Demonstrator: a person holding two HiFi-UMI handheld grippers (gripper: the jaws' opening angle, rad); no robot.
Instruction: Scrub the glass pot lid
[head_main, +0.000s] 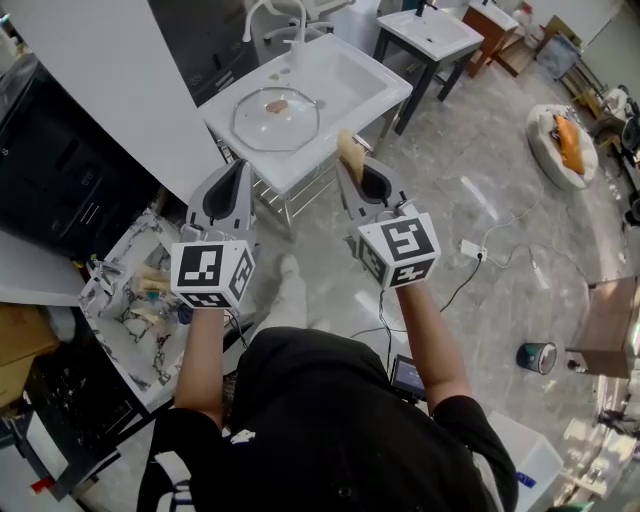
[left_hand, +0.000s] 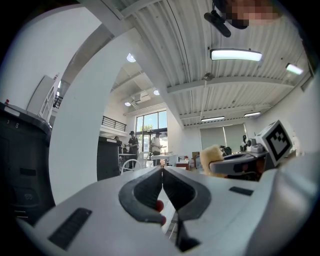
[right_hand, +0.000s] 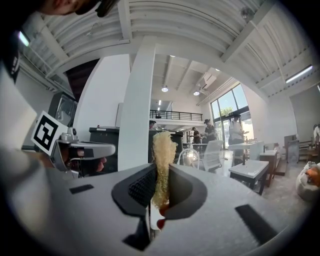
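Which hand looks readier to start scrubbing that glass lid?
Right: the right hand-held gripper is clamped on the yellow sponge; the left hand-held gripper is shut on nothing. Neither touches the glass lid.

Legible words, brands, numbers, signs: none are showing in any view. Printed marks: only black-and-white square markers (head_main: 203, 270) are showing, sitting on the cubes of the left hand-held gripper (head_main: 241, 167) and right hand-held gripper (head_main: 349, 165). They are carrying no letters or digits.

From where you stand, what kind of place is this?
Probably a big open workshop hall, not a home: freestanding white sinks on metal frames, a polished floor, and a high ceiling with strip lights.
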